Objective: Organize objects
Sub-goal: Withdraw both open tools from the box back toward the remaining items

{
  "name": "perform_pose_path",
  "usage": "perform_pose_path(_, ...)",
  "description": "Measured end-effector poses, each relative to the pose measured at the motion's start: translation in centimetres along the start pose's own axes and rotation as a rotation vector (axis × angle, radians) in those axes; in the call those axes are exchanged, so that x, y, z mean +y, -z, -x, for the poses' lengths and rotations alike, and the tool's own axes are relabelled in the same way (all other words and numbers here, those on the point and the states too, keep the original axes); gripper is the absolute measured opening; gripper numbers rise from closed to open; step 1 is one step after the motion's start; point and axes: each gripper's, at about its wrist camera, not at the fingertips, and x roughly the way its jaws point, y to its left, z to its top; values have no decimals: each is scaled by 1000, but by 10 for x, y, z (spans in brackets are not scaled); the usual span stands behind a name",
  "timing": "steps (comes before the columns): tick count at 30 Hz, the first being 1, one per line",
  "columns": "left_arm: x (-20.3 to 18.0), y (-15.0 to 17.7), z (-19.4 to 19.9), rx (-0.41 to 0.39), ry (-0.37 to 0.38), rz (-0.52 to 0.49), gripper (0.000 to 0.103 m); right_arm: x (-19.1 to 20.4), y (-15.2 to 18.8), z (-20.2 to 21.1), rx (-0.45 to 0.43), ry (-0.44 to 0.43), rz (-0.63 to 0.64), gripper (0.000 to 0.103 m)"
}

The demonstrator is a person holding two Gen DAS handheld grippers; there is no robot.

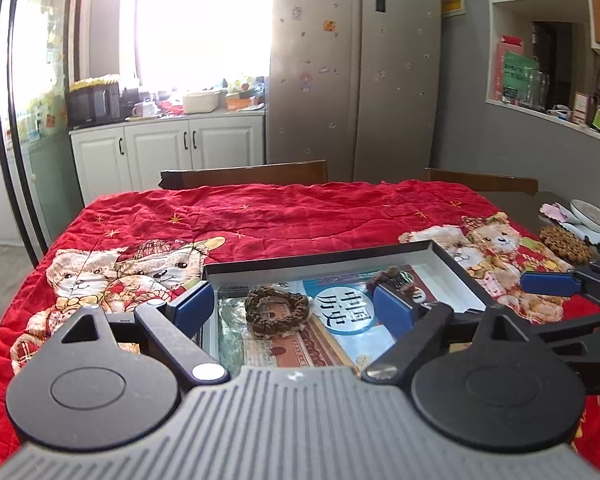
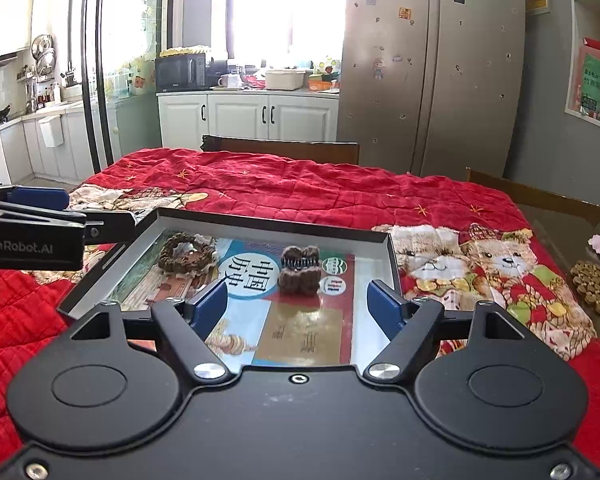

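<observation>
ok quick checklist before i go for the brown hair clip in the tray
1. Right hand-held gripper open: ok.
2. Left hand-held gripper open, holding nothing: ok.
3. Hair clip lies ahead between the right fingers, not yet gripped: ok.
4. Braided ring sits apart from the clip: ok.
5. Tray flat on the red blanket: ok.
6. Clip's grip firmness: cannot tell.
</observation>
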Motion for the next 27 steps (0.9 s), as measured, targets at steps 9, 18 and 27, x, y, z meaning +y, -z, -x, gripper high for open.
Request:
perform_pose_path(9, -9, 15, 25, -6, 36, -56, 95, -8, 17, 23, 2, -6, -21, 76)
perform_pose_path(18, -15, 31, 45, -9, 68, -95, 97, -4, 41, 44, 18, -12, -8, 76)
perform_pose_path(27, -23, 53, 56, 21, 103, -137, 97, -5, 62, 62, 34, -7, -2, 76)
